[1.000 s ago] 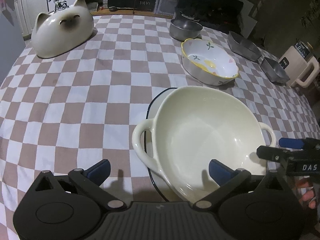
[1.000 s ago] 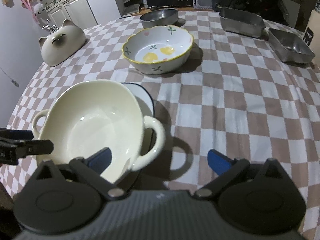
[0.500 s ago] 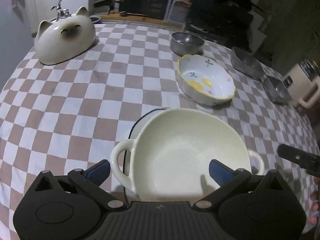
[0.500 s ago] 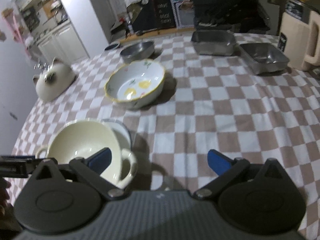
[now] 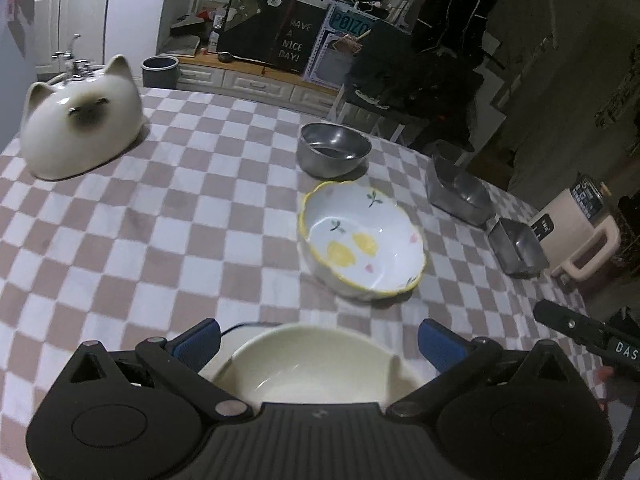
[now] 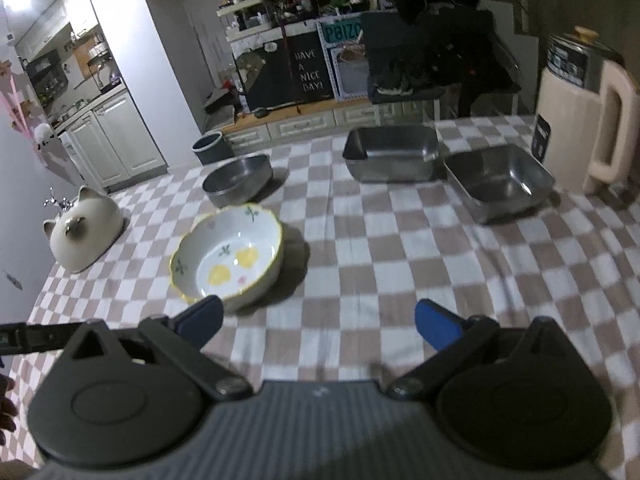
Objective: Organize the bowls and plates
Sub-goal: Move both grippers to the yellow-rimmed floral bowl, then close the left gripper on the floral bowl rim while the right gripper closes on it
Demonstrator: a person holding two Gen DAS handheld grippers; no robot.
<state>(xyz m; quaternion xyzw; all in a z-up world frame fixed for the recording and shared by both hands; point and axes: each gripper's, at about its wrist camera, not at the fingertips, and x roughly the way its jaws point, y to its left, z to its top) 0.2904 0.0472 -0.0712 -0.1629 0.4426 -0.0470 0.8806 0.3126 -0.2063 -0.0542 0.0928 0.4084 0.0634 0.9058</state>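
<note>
My left gripper (image 5: 318, 342) hangs low over the near edge of the checkered table (image 5: 160, 240), fingers spread wide, nothing btwn the blue pads (image 5: 198, 342). Right under it sits the cream bowl (image 5: 308, 368) w/ its two handles, resting on a dark-rimmed plate (image 5: 240, 326), of which only a sliver of rim shows past the bowl's left side. The bowl isn't touched by either pad as far as I can tell.

My right gripper (image 6: 318, 320) is also wide open & empty, held above bare cloth to the right of the flower bowl (image 6: 228, 256). Its left pad overlaps that bowl's near rim in the right wrist view, but whether it touches I can't tell.

The flower bowl (white, yellow scalloped rim, lemon print) stands upright mid-table, apart from the cream bowl. Just behind it is a round steel bowl (image 6: 238, 180). Farther right: two steel trays (image 6: 392, 154) (image 6: 498, 180) side by side, near each other, then a beige kettle (image 6: 580, 112) at the table's right edge. At the far left a cat-shaped ceramic dish (image 5: 80, 120) lies upside down, well apart from the rest.

In the left wrist view the other gripper's black body pokes in at lower right.
</note>
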